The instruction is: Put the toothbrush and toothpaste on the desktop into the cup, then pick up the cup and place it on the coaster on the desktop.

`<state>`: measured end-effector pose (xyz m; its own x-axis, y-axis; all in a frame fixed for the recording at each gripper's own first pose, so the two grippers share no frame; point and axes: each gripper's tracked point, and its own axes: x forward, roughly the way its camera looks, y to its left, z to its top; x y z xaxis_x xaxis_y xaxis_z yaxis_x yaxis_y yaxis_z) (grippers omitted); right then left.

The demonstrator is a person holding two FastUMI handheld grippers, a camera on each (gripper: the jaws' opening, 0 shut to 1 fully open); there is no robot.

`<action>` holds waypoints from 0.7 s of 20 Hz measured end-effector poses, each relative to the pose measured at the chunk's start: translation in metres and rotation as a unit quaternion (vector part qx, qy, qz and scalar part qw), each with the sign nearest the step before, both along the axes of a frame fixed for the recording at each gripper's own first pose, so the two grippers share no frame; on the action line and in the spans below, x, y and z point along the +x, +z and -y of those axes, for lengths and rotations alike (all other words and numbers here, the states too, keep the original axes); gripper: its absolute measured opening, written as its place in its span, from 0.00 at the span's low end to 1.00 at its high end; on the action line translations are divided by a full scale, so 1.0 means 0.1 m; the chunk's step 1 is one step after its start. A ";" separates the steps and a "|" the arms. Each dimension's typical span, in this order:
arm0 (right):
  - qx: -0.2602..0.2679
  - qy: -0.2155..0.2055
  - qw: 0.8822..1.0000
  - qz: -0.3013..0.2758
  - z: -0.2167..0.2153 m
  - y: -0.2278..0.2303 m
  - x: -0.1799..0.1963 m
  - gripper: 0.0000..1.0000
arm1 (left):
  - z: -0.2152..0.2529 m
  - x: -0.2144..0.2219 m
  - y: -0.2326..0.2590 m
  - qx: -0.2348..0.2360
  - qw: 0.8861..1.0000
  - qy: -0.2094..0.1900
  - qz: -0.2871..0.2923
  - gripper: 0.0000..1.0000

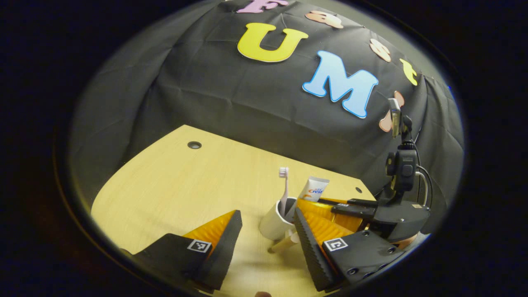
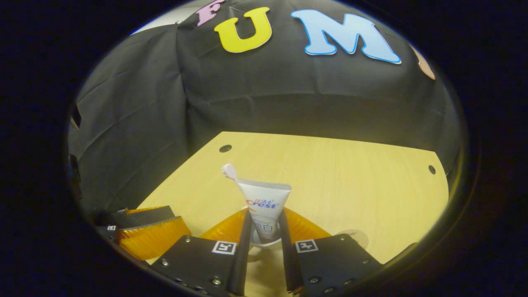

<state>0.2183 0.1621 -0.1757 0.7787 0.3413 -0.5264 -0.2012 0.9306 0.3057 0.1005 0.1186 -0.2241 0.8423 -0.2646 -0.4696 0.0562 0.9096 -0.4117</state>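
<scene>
The pale wooden bench [image 2: 330,173] carries a white cup [image 1: 274,222], tilted in the left gripper view, with a white toothbrush [image 1: 284,181] standing bristles-up in it beside a white toothpaste [image 2: 265,206] tube, crimped end up. The right gripper [image 2: 264,231] has its fingers narrow, pressing on the tube at the cup's rim. The left gripper [image 1: 266,227] hangs with fingers wide, the cup between them untouched. The right gripper view shows a round coaster [image 2: 357,237] just beside its fingers.
</scene>
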 end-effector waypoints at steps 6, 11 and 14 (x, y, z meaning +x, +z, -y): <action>-0.014 -0.004 1.000 -0.002 0.00 -0.06 -0.03 0.37 | 0.04 -0.07 0.02 -0.003 1.000 0.004 -0.003 0.90; 0.026 -0.014 0.999 -0.016 0.02 -0.06 -0.06 0.98 | -0.03 -0.12 -0.02 -0.008 1.000 0.018 -0.007 0.86; 0.040 -0.023 0.999 0.002 0.06 0.12 -0.08 0.98 | -0.04 -0.12 0.00 -0.004 1.000 0.020 -0.004 0.86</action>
